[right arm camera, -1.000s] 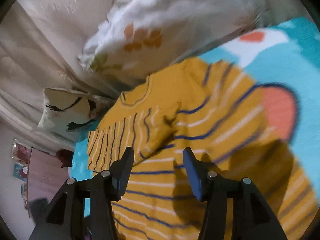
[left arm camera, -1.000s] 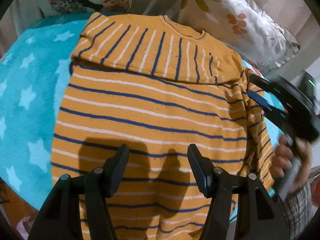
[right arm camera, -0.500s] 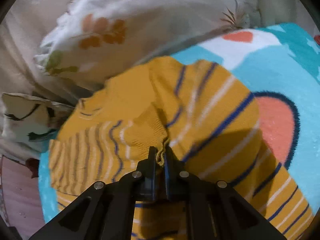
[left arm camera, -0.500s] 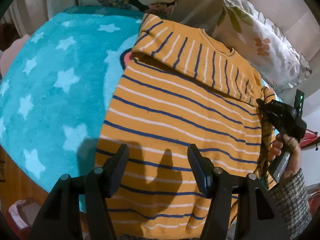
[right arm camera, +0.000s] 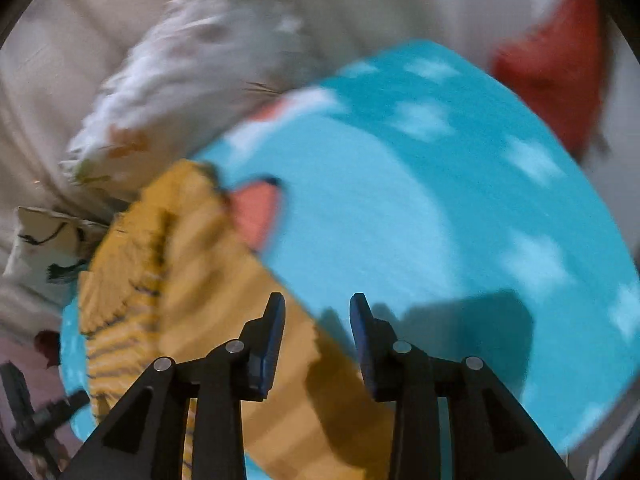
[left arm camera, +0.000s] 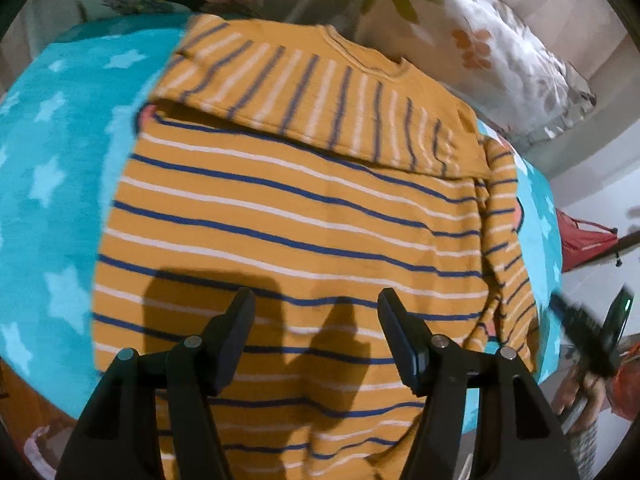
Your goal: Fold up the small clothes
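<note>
1. The striped sweater (left arm camera: 296, 216) lies flat on the teal star blanket (left arm camera: 52, 184), neckline toward the pillows (left arm camera: 492, 44) and hem toward the person. One sleeve is already folded across the chest below the collar; the other (left arm camera: 504, 240) lies loose along the sweater's right edge.
2. The sweater's long axis runs from hem to collar, straight away from the left tongs (left arm camera: 316, 336).
3. The left tongs hang over the lower body of the sweater, spread, jaws opening slightly, with nothing between them.
4. The right tongs (right arm camera: 318, 340) sit off the right edge, mostly over bare blanket with only the garment's edge at their left finger; their jaws are opening and empty, and this view is blurred.
5. Judging by this, the right tongs are nearer the loose sleeve, which lies to their left, so they suit that fold.
</note>
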`<state>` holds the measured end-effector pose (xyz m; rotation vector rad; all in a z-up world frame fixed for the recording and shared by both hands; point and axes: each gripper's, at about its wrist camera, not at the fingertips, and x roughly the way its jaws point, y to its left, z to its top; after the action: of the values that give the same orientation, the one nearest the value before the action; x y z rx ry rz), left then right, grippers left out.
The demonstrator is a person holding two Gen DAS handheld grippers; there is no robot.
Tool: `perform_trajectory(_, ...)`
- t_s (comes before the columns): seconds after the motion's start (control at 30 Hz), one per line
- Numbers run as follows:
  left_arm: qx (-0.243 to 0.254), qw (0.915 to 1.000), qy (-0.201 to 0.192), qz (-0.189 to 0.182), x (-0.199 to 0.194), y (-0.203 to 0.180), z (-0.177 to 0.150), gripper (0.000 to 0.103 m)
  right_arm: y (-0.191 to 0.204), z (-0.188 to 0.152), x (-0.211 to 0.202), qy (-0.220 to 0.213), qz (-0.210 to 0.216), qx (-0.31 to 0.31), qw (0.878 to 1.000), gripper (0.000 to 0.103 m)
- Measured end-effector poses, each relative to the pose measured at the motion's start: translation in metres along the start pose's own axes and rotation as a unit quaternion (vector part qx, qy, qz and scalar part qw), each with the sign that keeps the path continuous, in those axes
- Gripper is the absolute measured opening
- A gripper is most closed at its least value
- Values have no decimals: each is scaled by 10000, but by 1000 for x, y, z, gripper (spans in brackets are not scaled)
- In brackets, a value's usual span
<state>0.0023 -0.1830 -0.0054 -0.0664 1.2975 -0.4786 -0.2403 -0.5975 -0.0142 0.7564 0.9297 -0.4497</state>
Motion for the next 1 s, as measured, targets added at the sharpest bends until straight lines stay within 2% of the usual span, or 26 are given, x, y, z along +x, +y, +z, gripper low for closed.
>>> perform_trajectory(0.07, 119, 9999, 54, -48, 5, -15, 0, 62, -18, -20, -6, 111, -96, 104, 9998, 39)
perform_trajectory(0.17, 356, 9993, 66, -118, 8, -39, -3, 62, -36, -45, -21, -3, -267, 221, 9994, 45)
perform_trajectory(0.23, 508, 9986, 81, -130, 9, -51, -5, 62, -41, -56, -25, -17, -154, 279, 9995, 46)
perform_trajectory(0.3, 616, 9979, 115, -153, 11, -63, -6, 62, -37, -65, -20, 86, 77, 252, 9996, 46)
perform_trajectory(0.43, 739, 9970, 143, -155, 14, -80, -9, 62, -13, -77, -8, -73, 143, 142, 9998, 48)
perform_trajectory(0.47, 777, 9968, 138, -145, 13, -85, -10, 62, -7, -79, -5, -110, 199, 120, 9997, 45)
perform_trajectory(0.5, 793, 9967, 129, -140, 13, -87, -10, 62, -2, -79, -2, -56, 330, 125, 9994, 21)
perform_trajectory(0.53, 801, 9966, 114, -132, 12, -89, -10, 62, 3, -79, 4, 74, 507, 144, 9986, 10)
perform_trajectory(0.57, 805, 9966, 94, -117, 10, -90, -10, 62, 6, -77, 5, 98, 556, 112, 9983, 10)
perform_trajectory(0.63, 755, 9971, 14, -69, 5, -87, -8, 62, 5, -67, -2, -18, 582, 11, 9983, 10)
perform_trajectory(0.73, 556, 9981, -233, 122, -12, -73, 0, 62, -33, -29, -33, -504, 482, 350, 9970, 9)
perform_trajectory(0.8, 326, 9981, -422, 305, -27, -55, 4, 62, -66, -1, -55, -879, 103, 603, 9942, 9)
perform_trajectory(0.87, 72, 9973, -574, 452, -37, -32, 9, 62, -103, 29, -81, -1289, -470, 876, 9867, 9)
perform_trajectory(0.93, -144, 9959, -699, 555, -45, -10, 12, 62, -128, 53, -96, -1434, -758, 1073, 9809, 9)
perform_trajectory(1.0, -265, 9949, -746, 625, -49, 7, 14, 62, -127, 66, -100, -1417, -803, 1118, 9803, 9)
